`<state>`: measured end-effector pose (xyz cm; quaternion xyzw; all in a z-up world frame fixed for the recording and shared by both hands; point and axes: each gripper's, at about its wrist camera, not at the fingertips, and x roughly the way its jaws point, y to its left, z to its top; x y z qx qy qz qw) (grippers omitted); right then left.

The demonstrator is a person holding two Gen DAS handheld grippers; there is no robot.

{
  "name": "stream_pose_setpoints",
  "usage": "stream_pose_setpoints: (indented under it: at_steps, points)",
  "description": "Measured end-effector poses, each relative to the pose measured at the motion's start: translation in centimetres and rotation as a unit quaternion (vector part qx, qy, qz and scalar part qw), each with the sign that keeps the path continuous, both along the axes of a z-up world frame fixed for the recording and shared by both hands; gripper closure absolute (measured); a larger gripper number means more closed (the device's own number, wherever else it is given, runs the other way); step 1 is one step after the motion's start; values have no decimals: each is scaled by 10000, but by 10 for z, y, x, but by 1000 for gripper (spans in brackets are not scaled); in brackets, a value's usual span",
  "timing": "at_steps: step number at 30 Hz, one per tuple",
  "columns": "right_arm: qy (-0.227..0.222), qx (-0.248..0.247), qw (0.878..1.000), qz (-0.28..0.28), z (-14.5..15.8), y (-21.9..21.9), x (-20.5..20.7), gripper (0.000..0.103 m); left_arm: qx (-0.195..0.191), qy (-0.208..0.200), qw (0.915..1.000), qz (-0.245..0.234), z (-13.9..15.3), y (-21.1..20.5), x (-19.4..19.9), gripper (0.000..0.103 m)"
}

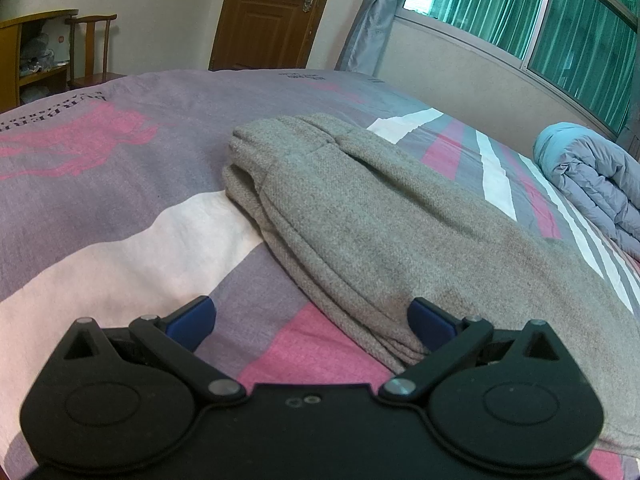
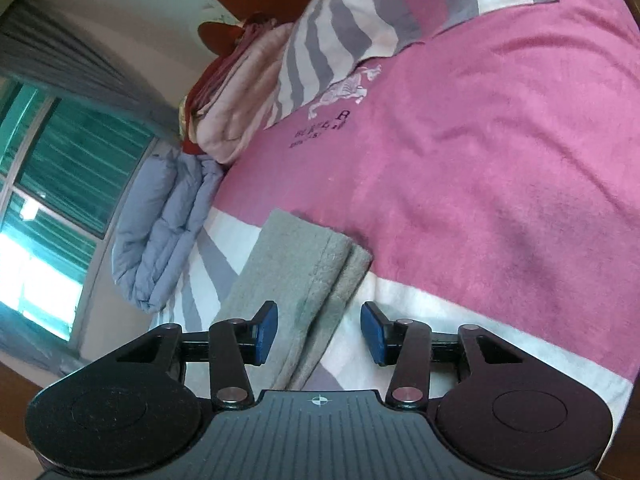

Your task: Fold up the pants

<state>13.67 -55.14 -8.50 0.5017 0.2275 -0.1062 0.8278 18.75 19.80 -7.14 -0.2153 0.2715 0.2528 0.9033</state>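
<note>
Left wrist view has the grey pants (image 1: 360, 216) already doubled over on the bedspread (image 1: 120, 220), running away from the left gripper (image 1: 310, 322) with the near end tucked right under its right-hand blue pad. That gripper is spread wide with nothing pinched, most likely parked at the edge so it's ready to grab the next layer or pin the stack down.

Over on the right wrist camera the right gripper (image 2: 319, 332) sits about half open, its blue pads either side of the pants' (image 2: 304, 272) layered edge, cloth running between them but neither pad pressing on it, so nothing is held. The view is rolled sideways, so it's hard to say whether that's the cuff end or the waistband, probably the cuffs given the two stacked hems. The fold seam sits just ahead of the jaws, lined up so closing would catch both layers at once.

A blue-grey quilt (image 2: 160, 224) lies bundled well off to the left of that gripper, out of the way
</note>
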Motion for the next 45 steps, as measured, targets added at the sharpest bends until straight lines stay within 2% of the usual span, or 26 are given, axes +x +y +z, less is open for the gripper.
stream_pose_setpoints:
  at_steps: [4, 5, 6, 7, 10, 11, 13, 14, 16, 17, 18, 20, 21, 24, 27, 28, 29, 30, 32, 35, 36, 39, 40, 42, 44, 45]
  points:
    - [327, -430, 9981, 304, 4, 1, 31, 59, 2, 4, 10000, 9, 0, -1, 0, 6]
    - [446, -724, 9954, 434, 9, 4, 40, 69, 6, 6, 10000, 11, 0, -1, 1, 6]
    - [594, -1117, 9904, 551, 17, 8, 47, 87, 8, 4, 10000, 12, 0, -1, 0, 6]
    - [557, -1410, 9864, 640, 25, 11, 49, 88, 7, -2, 10000, 8, 0, -1, 0, 6]
    - [-292, -2072, 9752, 717, 59, 20, 36, 89, 14, -4, 10000, 1, 0, -1, 0, 6]
    - [-385, -2261, 9708, 708, 64, 25, 34, 89, 13, -5, 10000, 6, 0, -1, 0, 6]
    - [-294, -2181, 9737, 590, 55, 23, 35, 88, 16, 3, 10000, 10, 0, -1, 0, 6]
    - [-49, -2042, 9774, 551, 43, 20, 40, 88, 17, 9, 10000, 16, 1, -1, 1, 6]
    - [776, -1584, 9830, 507, 3, 15, 52, 86, 7, 1, 10000, 20, 1, 0, 0, 6]
    - [632, -1441, 9868, 375, -4, 16, 47, 84, 5, -6, 10000, 15, 1, 0, 0, 6]
    - [602, -1452, 9871, 309, 0, 19, 41, 76, 2, -15, 10000, 8, 1, 0, 0, 6]
    - [597, -1738, 9829, 78, 20, 36, 22, 67, -1, -33, 10000, 8, 1, 0, -1, 6]
    - [374, -1888, 9813, -102, 30, 47, 8, 62, -8, -60, 10000, 18, 2, 0, -2, 6]
    - [-266, -1873, 9819, -67, 42, 82, -30, 58, -54, -333, 9993, 164, 7, 2, -13, 8]
    - [-483, -1814, 9821, 154, 44, 117, -50, 58, 256, -716, 9967, 272, 21, 7, -25, 11]
    - [-615, -1951, 9788, 121, 48, 122, -55, 57, 301, -857, 9956, 232, 25, 12, -27, 13]
    - [-688, -2129, 9746, 72, 52, 128, -59, 57, 283, -926, 9952, 171, 28, 18, -27, 22]
    - [-646, -2236, 9725, 121, 54, 132, -58, 57, 205, -928, 9954, 127, 32, 27, -23, 35]
    - [-550, -2262, 9721, 291, 51, 137, -56, 56, 54, -1004, 9949, 67, 37, 42, -18, 49]
    - [-363, -2346, 9709, 316, 55, 146, -49, 56, -126, -846, 9963, -29, 39, 61, -1, 54]
    - [-302, -2370, 9706, 294, 53, 148, -49, 56, -245, -789, 9966, -76, 37, 67, 4, 59]
    - [-142, -2468, 9687, 231, 58, 150, -37, 56, -751, -629, 9951, -97, 27, 84, 15, 65]
    - [-97, -2525, 9673, 232, 58, 150, -36, 56, -739, -666, 9950, -76, 28, 85, 16, 67]
    - [-66, -2664, 9634, 274, 61, 153, -32, 56, -662, -763, 9949, -83, 31, 88, 16, 78]
    - [-58, -2829, 9586, 335, 65, 153, -29, 56, -645, -891, 9939, -126, 32, 89, 16, 79]
    - [-47, -2906, 9562, 351, 66, 155, -29, 56, -654, -765, 9948, -158, 28, 90, 21, 78]
